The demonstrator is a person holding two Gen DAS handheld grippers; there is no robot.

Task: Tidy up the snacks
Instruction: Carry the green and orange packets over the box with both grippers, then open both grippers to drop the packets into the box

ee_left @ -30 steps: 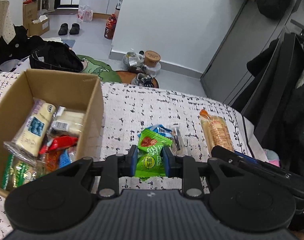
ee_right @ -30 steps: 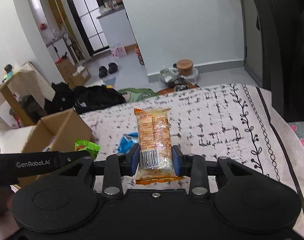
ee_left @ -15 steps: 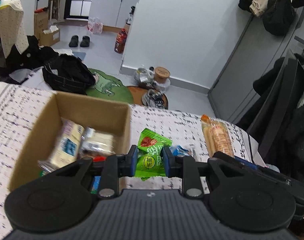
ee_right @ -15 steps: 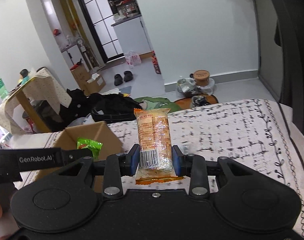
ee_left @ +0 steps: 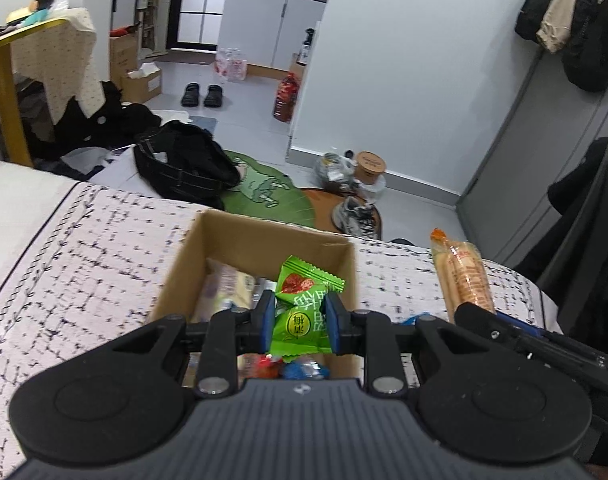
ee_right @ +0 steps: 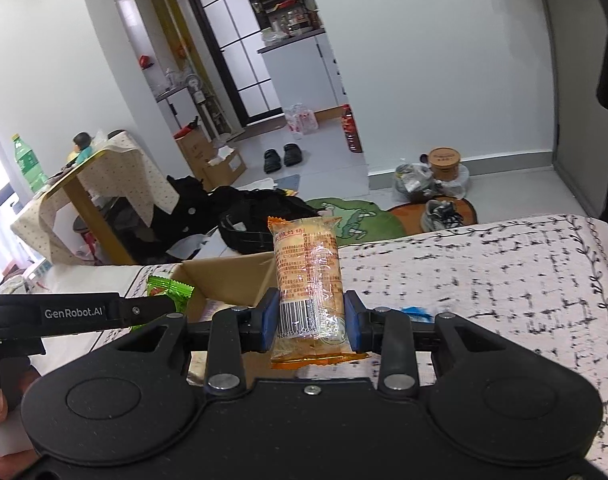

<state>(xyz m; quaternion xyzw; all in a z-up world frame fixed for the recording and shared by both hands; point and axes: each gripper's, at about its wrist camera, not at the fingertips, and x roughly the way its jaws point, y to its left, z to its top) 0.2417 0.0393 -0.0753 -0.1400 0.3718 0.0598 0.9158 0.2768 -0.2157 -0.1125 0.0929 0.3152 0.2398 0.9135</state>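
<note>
Left wrist view: my left hand-held gripper [ee_left: 298, 322] clamps a small green foil sweet packet [ee_left: 302, 312], poised above the open brown cardboard box [ee_left: 260, 240] at 12 o'clock, ready for release among the snacks inside.

Right wrist view: my right hand-held gripper [ee_right: 309, 318] grips a long orange-wrapped biscuit pack [ee_right: 308, 276] upright by its lower end; the box lies at 10 o'clock on the patterned bedspread [ee_right: 484, 280].
</note>
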